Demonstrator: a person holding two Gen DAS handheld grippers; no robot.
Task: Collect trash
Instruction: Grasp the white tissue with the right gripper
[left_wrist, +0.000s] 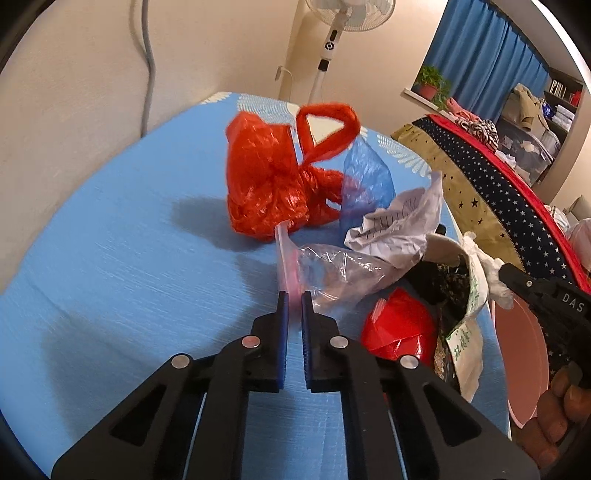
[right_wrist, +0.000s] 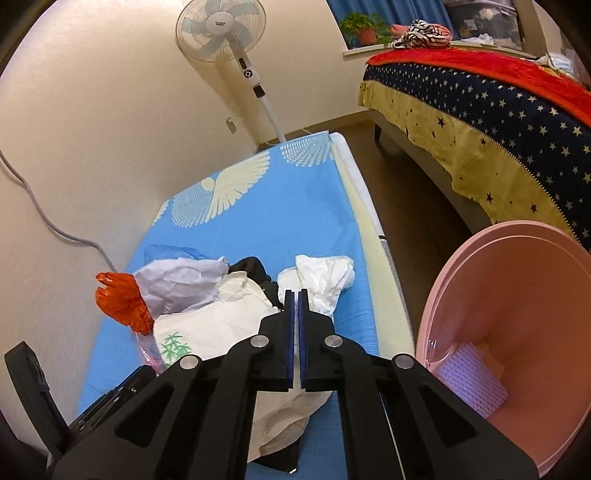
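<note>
Trash lies on a blue mat (left_wrist: 110, 258). In the left wrist view my left gripper (left_wrist: 294, 299) is shut on the pink zip edge of a clear plastic bag (left_wrist: 340, 269). Beyond it are a red plastic bag (left_wrist: 273, 173), a blue plastic piece (left_wrist: 365, 173), crumpled paper (left_wrist: 402, 225), a red wrapper (left_wrist: 399, 325) and a white printed bag (left_wrist: 465, 332). In the right wrist view my right gripper (right_wrist: 297, 295) is shut on a white crumpled tissue (right_wrist: 325, 280), next to the white printed bag (right_wrist: 221, 325), the paper (right_wrist: 177, 284) and the red bag (right_wrist: 122, 302).
A pink basin (right_wrist: 517, 332) stands at the right of the mat, holding a lilac cloth (right_wrist: 469, 380). A bed with a starred cover (right_wrist: 480, 122) is further right across dark floor. A standing fan (right_wrist: 225, 33) and a grey cable (right_wrist: 44, 218) are by the wall.
</note>
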